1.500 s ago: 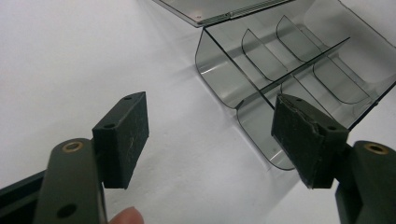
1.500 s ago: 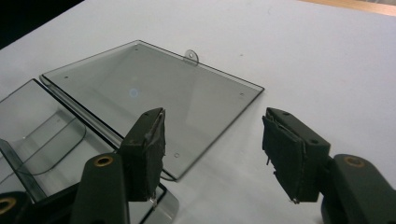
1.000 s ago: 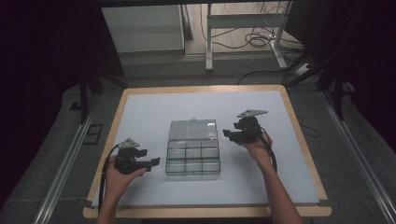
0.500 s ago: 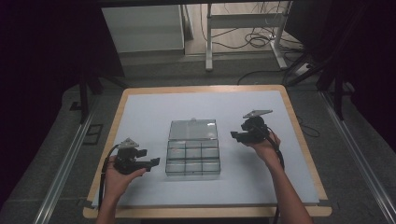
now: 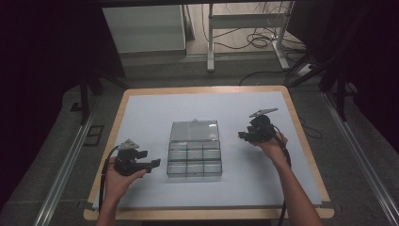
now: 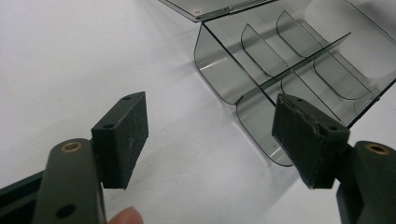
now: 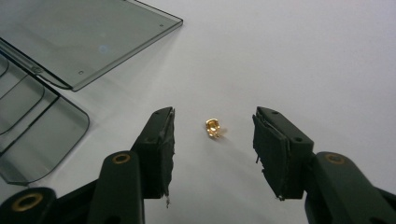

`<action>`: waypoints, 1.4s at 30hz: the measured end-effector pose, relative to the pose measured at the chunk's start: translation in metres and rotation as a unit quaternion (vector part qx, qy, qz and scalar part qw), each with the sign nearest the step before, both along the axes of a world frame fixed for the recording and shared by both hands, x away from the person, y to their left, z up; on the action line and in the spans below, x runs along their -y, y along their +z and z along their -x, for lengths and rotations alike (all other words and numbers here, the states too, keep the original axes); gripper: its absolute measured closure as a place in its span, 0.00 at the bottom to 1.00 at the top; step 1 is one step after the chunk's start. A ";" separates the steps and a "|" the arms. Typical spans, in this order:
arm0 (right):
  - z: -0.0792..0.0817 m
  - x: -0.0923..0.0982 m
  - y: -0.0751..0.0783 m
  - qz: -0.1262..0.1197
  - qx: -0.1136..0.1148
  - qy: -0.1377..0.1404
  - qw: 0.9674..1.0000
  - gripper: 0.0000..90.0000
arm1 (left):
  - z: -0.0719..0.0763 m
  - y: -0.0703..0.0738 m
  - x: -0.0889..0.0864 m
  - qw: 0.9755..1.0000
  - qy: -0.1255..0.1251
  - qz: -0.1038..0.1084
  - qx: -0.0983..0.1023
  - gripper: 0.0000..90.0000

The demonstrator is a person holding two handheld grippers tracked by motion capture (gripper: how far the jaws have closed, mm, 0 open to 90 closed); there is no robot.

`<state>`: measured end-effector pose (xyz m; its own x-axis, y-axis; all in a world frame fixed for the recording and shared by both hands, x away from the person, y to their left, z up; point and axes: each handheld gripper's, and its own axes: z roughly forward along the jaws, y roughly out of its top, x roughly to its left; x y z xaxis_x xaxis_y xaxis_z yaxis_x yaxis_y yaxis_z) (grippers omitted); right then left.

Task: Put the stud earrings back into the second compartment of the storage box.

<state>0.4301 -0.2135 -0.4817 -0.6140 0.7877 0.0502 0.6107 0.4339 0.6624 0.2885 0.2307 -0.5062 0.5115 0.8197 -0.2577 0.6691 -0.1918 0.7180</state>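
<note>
Closing in, the right hand-held gripper (image 7: 214,140) had its jaws narrowing around a small gold piece (image 7: 213,127) lying untouched on the white worktop (image 5: 150,113), right of the clear compartment box (image 5: 194,153); the left hand-held gripper (image 6: 210,135) hovered wide open near the box's left side.

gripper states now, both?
Left gripper: open, empty.
Right gripper: open, jaws just been closing around small gold piece, not touching.
</note>
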 end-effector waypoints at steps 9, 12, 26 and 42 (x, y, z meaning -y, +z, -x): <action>-0.007 0.001 -0.003 0.000 -0.011 0.002 1.000 0.55 | 0.000 0.000 0.001 1.000 -0.001 -0.001 -0.001 0.30; -0.009 0.000 -0.004 0.001 -0.016 0.003 1.000 0.56 | 0.000 0.000 0.000 1.000 0.001 0.000 0.000 0.30; -0.022 -0.003 -0.008 -0.001 -0.036 0.008 0.999 0.61 | 0.001 0.000 -0.002 1.000 0.003 0.001 0.000 0.30; -0.032 -0.001 -0.022 -0.013 -0.072 0.015 0.997 0.72 | 0.000 -0.001 -0.002 1.000 0.002 0.001 -0.001 0.30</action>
<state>0.4625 -0.2129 -0.5039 -0.6229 0.7658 0.1599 0.6874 0.4382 0.5793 0.2885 0.2330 -0.5077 0.5072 0.8217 -0.2600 0.6719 -0.1881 0.7163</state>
